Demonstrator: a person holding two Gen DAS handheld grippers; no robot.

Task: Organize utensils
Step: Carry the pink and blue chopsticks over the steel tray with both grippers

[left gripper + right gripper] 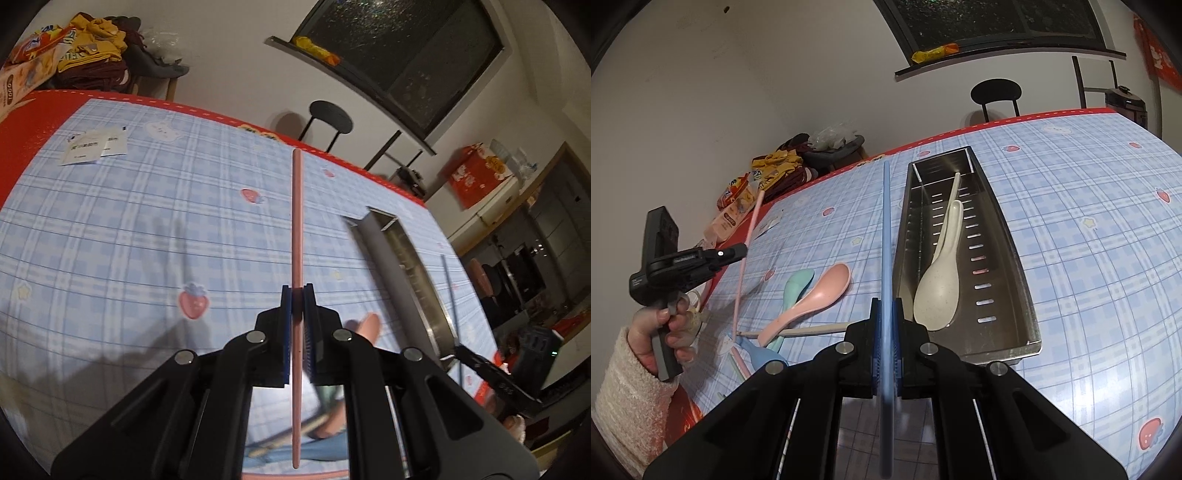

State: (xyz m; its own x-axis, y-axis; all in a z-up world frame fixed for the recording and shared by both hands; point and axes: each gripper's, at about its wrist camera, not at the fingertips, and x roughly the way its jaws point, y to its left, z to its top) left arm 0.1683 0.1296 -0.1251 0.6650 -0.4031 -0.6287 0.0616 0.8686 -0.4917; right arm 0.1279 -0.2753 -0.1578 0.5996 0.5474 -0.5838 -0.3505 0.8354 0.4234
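My left gripper (297, 295) is pinched on one pink chopstick (297, 221), which runs up the centre of the left wrist view. My right gripper (886, 310) is clamped on one blue chopstick (885, 229), upright in the middle of its own view.

Only the right wrist view looks into the steel utensil tray (1015, 266): two cream spoons (938, 288) lie inside it, one nested on the other. To the left of the tray on the checked surface (1089, 240) I count one pink spoon (820, 291), one mint spoon (796, 286), one blue spoon (762, 354) and one cream chopstick (798, 329) lying level under them. My left hand (661, 325) shows at the lower left there, with the pink chopstick slanting up from its gripper.

The left wrist view catches the tray only edge-on at the right, its contents hidden, yet it alone shows two paper cards (94, 147) at the upper left.
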